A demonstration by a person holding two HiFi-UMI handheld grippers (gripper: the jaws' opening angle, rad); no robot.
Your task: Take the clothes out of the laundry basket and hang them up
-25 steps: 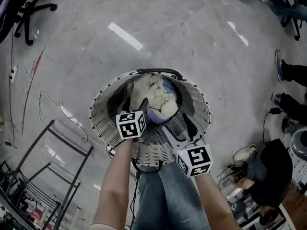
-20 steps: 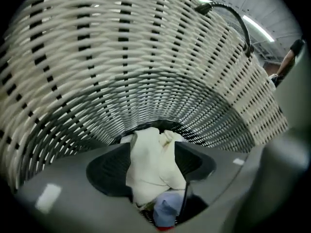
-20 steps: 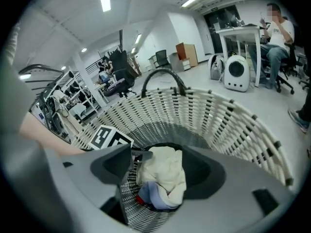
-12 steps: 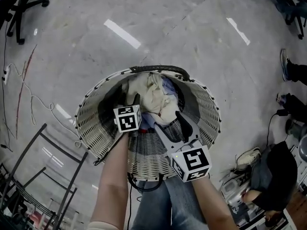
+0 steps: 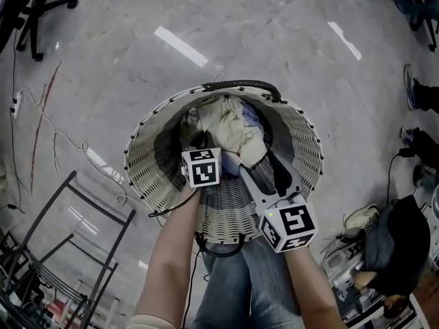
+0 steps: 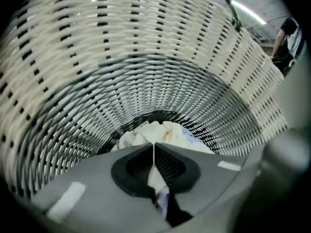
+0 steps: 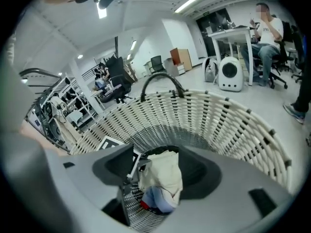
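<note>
A white wicker laundry basket stands on the floor at my feet, and its wall fills the left gripper view. Cream and pale blue clothes lie crumpled at its bottom. My left gripper reaches deep inside. Its jaws have just closed, and they meet with a strip of the cream cloth pinched between them. My right gripper hangs over the near side of the basket. Its jaws have just been closing a little but stand wide, with the clothes below them untouched.
The basket's dark handle arches over the far rim. A black metal rack stands at lower left, with cables on the floor beyond it. An office chair is at top left. A person's shoes are at right.
My left gripper has sunk deeper into the basket and its jaws have closed on cloth. The right gripper has dropped slightly toward the basket.
</note>
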